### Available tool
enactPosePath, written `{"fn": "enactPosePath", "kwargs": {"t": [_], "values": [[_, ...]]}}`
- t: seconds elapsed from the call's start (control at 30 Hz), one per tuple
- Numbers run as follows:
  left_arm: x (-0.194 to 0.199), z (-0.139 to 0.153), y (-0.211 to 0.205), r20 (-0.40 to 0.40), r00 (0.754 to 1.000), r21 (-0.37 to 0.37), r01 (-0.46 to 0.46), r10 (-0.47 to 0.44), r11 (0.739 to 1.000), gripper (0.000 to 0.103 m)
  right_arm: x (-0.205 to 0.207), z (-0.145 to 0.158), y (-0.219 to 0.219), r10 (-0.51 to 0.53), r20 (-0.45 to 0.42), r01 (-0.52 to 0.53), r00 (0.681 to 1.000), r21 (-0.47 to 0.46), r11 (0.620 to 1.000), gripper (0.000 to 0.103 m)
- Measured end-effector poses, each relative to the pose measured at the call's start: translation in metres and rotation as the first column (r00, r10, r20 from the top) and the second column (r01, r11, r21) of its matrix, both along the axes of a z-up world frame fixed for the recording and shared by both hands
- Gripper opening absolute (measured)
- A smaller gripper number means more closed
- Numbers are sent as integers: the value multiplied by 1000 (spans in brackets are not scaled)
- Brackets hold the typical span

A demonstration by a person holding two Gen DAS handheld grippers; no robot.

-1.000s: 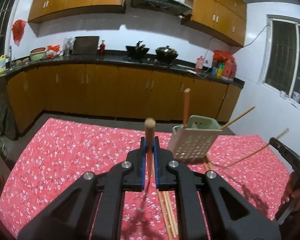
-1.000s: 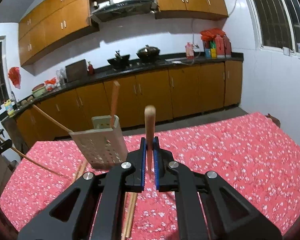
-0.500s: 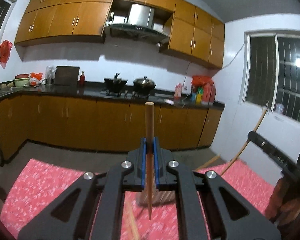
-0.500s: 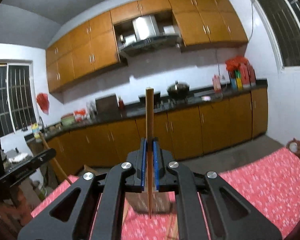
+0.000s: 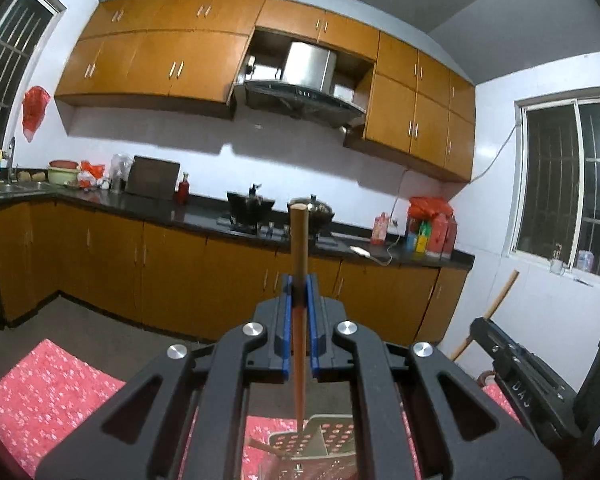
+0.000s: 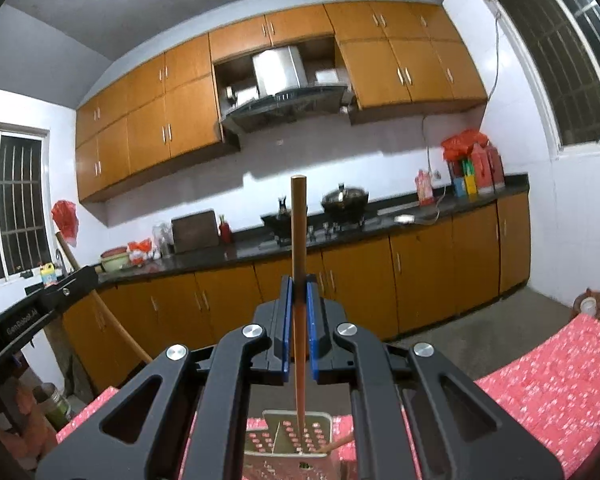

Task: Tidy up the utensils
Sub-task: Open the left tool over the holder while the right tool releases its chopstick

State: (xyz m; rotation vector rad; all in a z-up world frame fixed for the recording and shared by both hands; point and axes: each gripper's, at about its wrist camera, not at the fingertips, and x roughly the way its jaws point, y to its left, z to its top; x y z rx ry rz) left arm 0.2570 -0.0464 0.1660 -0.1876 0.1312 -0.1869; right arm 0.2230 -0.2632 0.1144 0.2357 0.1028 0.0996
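Observation:
My left gripper [image 5: 299,292] is shut on a wooden chopstick [image 5: 299,264] held upright, its tip just above the perforated utensil holder [image 5: 320,446] below. My right gripper [image 6: 299,292] is shut on another wooden chopstick [image 6: 299,240], also upright, its tip over the same holder [image 6: 296,436]. A chopstick end [image 6: 336,444] lies inside the holder. The right gripper with its chopstick shows at the right of the left wrist view [image 5: 512,364]; the left gripper shows at the left of the right wrist view [image 6: 40,312].
The holder stands on a table with a red flowered cloth [image 5: 48,392], also seen in the right wrist view [image 6: 548,384]. Kitchen cabinets and a counter with pots [image 5: 252,204] run along the far wall.
Both grippers have risen and tilted up, bringing their chopsticks from slanted to upright above the holder. The table has dropped low in both views.

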Motion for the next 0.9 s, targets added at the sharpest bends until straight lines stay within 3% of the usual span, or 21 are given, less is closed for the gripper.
{"fn": "enactPosePath", "kwargs": {"t": [0.27, 0.33, 0.37, 0.4, 0.43, 0.7, 0.77, 0.9], "values": [[18, -30, -1, -94, 995, 7, 23, -22, 1000, 10, 2, -19, 11, 52, -87, -53, 995, -6, 999, 9], [16, -29, 1, -94, 995, 7, 25, -24, 1000, 13, 0, -16, 11, 54, -91, -55, 994, -9, 998, 13], [14, -28, 2, -92, 996, 9, 24, -23, 1000, 17, -3, -15, 11, 53, -90, -53, 995, -8, 999, 21], [11, -27, 4, -88, 996, 7, 22, -21, 1000, 19, -4, -13, 11, 50, -87, -51, 995, -7, 999, 29], [8, -24, 6, -81, 996, 4, 20, -19, 1000, 20, -8, -11, 10, 47, -80, -47, 996, -5, 999, 31], [-31, -15, 32, -70, 997, -29, 19, -21, 999, 27, -48, 6, -10, 14, -47, -14, 999, 4, 1000, 32], [-46, -18, 44, -87, 996, -35, 12, -15, 999, 28, -61, 2, -19, -5, -58, 6, 998, 8, 1000, 33], [-66, -39, 62, -151, 988, -19, -9, 6, 1000, 31, -76, -32, -38, -60, -165, 60, 984, -6, 998, 35]]}}
